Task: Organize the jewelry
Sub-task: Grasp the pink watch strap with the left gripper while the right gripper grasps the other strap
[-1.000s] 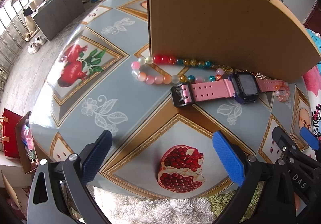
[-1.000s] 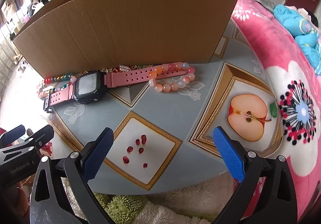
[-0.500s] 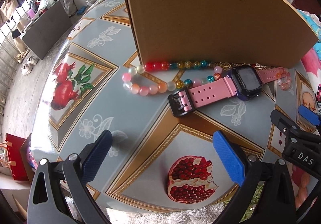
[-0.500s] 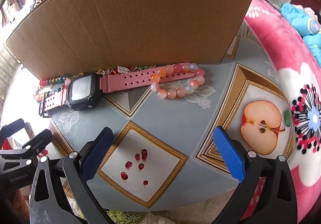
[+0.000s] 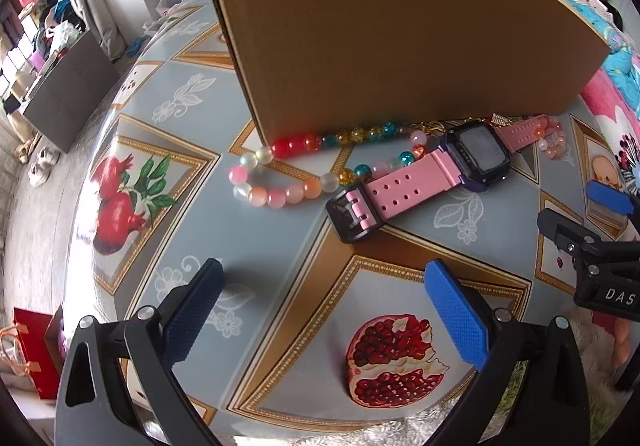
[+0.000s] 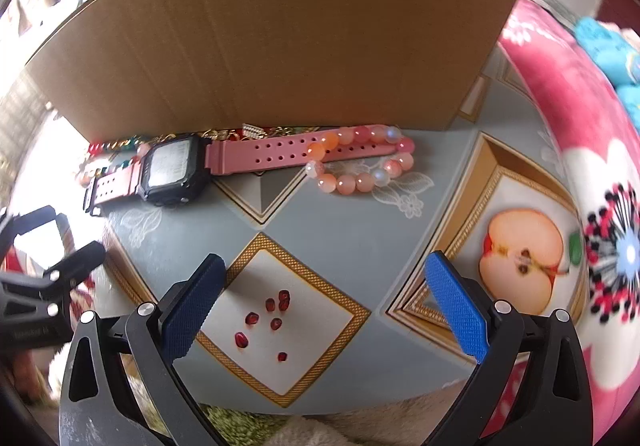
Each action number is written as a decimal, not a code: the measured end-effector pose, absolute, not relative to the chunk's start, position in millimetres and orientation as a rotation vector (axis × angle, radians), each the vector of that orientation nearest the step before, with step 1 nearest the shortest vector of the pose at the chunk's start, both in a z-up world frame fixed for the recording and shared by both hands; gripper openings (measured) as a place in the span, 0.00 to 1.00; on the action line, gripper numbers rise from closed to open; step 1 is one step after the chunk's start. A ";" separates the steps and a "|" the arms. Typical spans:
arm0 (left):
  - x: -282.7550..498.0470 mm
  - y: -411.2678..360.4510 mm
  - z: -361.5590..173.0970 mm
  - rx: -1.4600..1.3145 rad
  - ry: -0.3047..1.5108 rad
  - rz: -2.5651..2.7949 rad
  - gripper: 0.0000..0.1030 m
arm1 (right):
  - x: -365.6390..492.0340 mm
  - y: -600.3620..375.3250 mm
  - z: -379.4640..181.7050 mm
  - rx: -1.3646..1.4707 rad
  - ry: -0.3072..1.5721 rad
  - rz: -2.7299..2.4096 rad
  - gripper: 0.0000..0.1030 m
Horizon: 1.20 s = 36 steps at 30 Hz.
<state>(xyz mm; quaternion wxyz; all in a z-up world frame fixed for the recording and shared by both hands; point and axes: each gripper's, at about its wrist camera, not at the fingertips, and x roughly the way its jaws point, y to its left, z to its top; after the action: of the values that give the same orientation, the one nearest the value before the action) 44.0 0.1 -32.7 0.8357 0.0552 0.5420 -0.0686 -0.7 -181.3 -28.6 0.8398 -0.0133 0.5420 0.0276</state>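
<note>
A pink-strapped digital watch [image 5: 432,172] [image 6: 176,168] lies on the table in front of a cardboard box [image 5: 380,30] [image 6: 280,34]. A multicoloured bead bracelet [image 5: 296,170] lies by the watch's buckle end, against the box. A peach bead bracelet [image 6: 360,164] [image 5: 554,140] lies over the strap's other end. A gold chain [image 6: 248,133] shows behind the watch. My left gripper [image 5: 324,310] is open and empty, near the buckle. My right gripper [image 6: 326,302] is open and empty, short of the peach bracelet.
The table [image 5: 280,258] has a fruit-print cloth and its rounded front edge is close below both grippers. A pink floral blanket [image 6: 580,118] lies to the right. The floor, a grey cabinet [image 5: 68,94] and a red bag [image 5: 32,350] are to the left.
Both grippers have moved forward towards the jewelry and box, which look larger now. Both stay open. Nothing on the table has moved.
</note>
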 end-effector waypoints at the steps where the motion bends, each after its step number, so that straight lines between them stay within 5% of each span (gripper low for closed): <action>1: 44.2 0.7 -32.7 0.120 1.141 -0.154 0.96 | 0.9 -182.6 -27.8 -0.038 1.150 0.079 0.93; 11: 31.2 -9.6 -0.5 0.202 0.912 -0.271 0.92 | 0.9 -190.6 4.9 -0.049 1.021 0.344 0.92; 18: 30.9 -27.7 -4.9 0.335 0.874 -0.402 0.65 | 23.2 -174.5 18.1 -0.156 0.994 0.596 0.76; 22: 37.5 -32.2 -9.4 0.342 0.887 -0.462 0.50 | 30.5 -152.1 10.9 -0.306 1.001 0.701 0.56; 25: 40.8 -33.1 -13.8 0.348 0.901 -0.478 0.41 | 27.2 -129.2 6.4 -0.428 0.989 0.758 0.53; 36: 47.6 -27.3 -15.2 0.317 0.915 -0.505 0.37 | 13.5 -66.3 -7.9 -0.711 0.923 0.830 0.50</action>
<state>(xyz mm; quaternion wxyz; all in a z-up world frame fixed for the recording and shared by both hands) 47.6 -27.3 -15.2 0.8545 0.1507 0.4353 -0.2400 13.5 -66.3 -7.9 0.7549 -0.3259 0.4232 0.3805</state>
